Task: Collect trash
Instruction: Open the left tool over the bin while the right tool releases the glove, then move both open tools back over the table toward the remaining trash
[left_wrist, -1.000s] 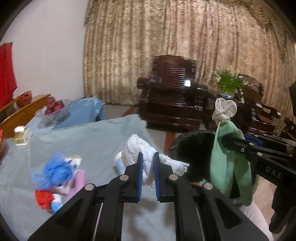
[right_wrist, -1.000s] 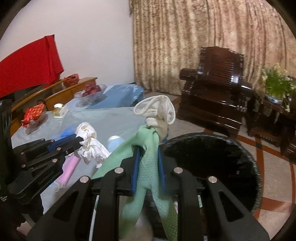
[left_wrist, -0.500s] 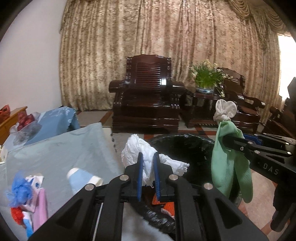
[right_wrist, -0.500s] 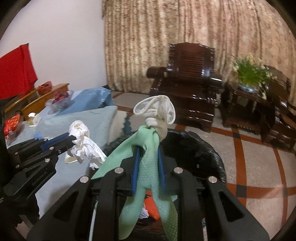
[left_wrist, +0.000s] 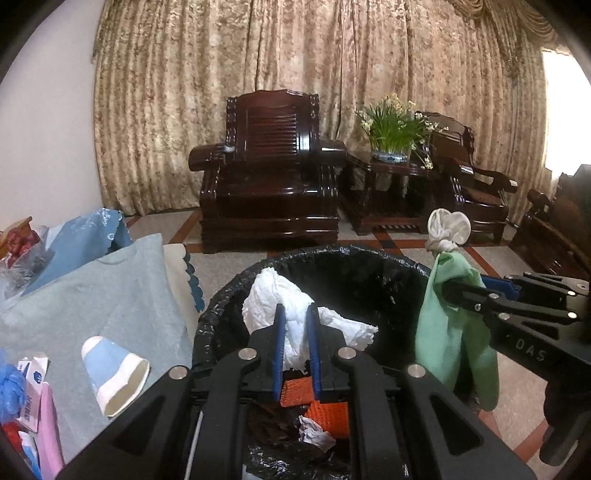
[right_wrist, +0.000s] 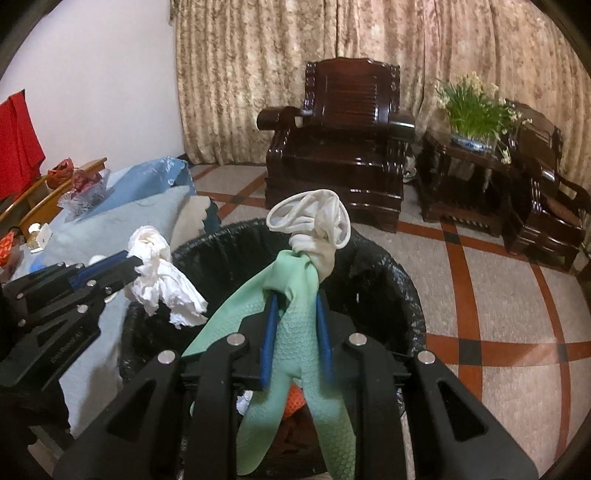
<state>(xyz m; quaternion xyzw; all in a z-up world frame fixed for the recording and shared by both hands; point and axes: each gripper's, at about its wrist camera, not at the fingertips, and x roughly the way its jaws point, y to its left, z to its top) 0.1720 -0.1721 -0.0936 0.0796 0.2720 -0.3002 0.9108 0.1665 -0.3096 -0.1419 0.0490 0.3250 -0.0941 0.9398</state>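
The left hand-held gripper (left_wrist: 294, 326) pinched a crumpled white tissue (left_wrist: 295, 314), light and limp, at its middle, directly above the black-lined bin (left_wrist: 221, 306). The right hand-held gripper (right_wrist: 294, 317) clamped a soft, floppy green rubber glove (right_wrist: 295, 332) mid-length, over the same bin.

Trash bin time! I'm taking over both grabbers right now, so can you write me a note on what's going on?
Left gripper: fingers shut on the crumpled white paper, held over the black-lined trash bin.
Right gripper: fingers shut on the green rubber glove, also over the bin.
Done: both pieces are picked up; some trash, including something orange, already lies in the bin.
Left: let go of both into the bin, then fetch the paper cup and the colourful wrappers from the table beside the bin.
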